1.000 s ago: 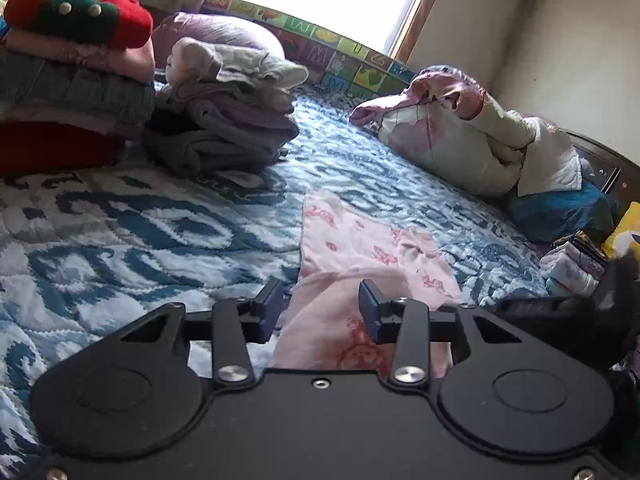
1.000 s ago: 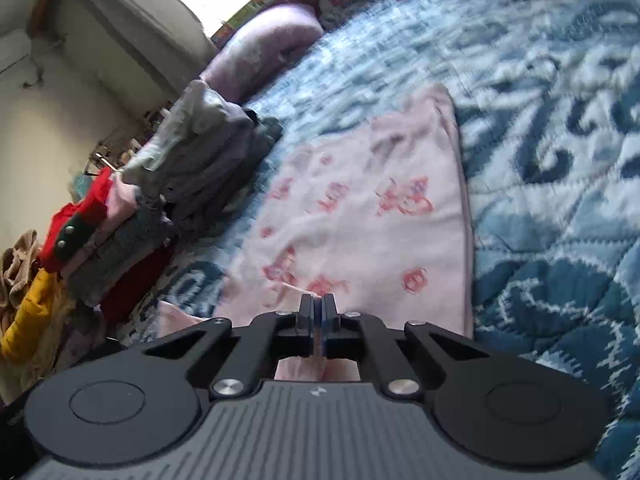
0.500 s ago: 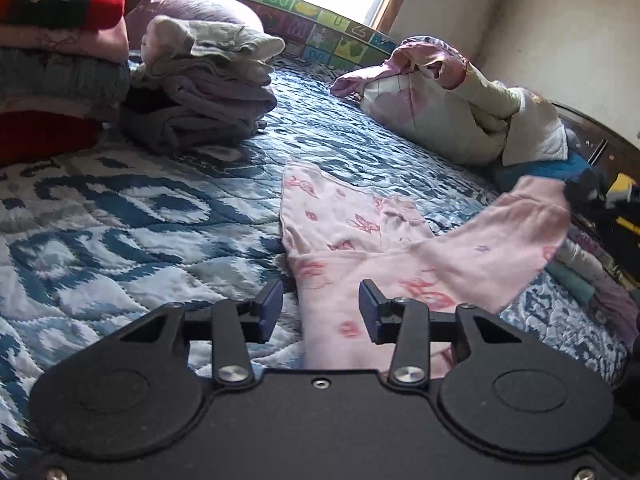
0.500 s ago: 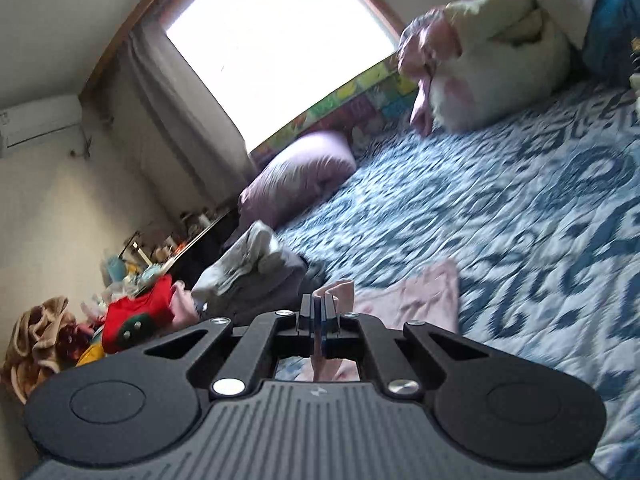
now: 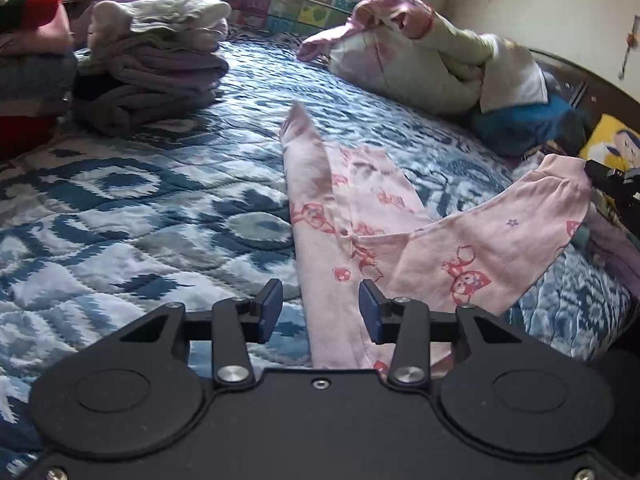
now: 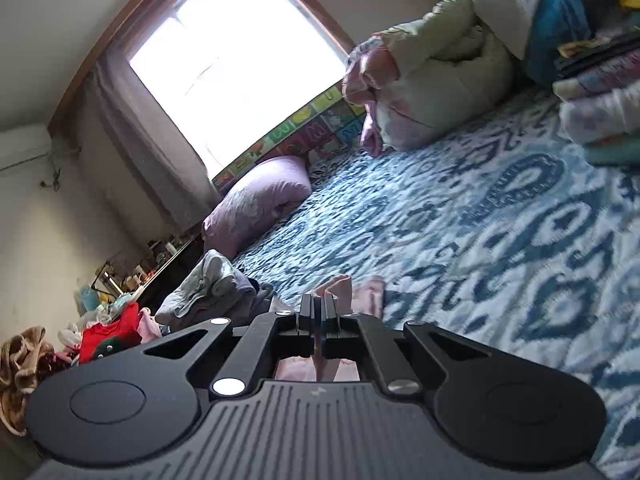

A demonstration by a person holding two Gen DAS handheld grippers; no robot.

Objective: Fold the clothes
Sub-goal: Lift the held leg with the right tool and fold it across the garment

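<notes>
We see a bed covered by a quilted blue-and-white patterned bedspread [image 5: 132, 216]. Toward its far left corner stands a stack of folded grey and lilac garments [image 5: 156, 68], with a second pile topped by a red knit item [image 5: 36, 4] at the left edge. A lilac pillow [image 6: 260, 204] lies against the far edge, below a strip of coloured alphabet tiles [image 6: 296, 128] and a bright window [image 6: 236, 60]. A rolled floral duvet [image 5: 412, 60] occupies the far right corner, beside a blue bundle [image 5: 528, 124]. Nothing lies between the grippers and the garment.

The task item, pink printed children's trousers [image 5: 344, 232], is soft thin cotton with small red cartoon figures. One leg lies flat and narrow along the middle of the bedspread; the other is lifted off toward the right edge, its gathered cuff [image 5: 568, 176] stretched taut.

The left gripper [image 5: 320, 308] hovers low over the flat leg with its blue-padded fingers [image 5: 270, 310] well apart, gripping nothing. The right gripper [image 6: 319, 312] has its fingers pressed together on a fold of the pink cloth, which shows above and below the tips.
</notes>
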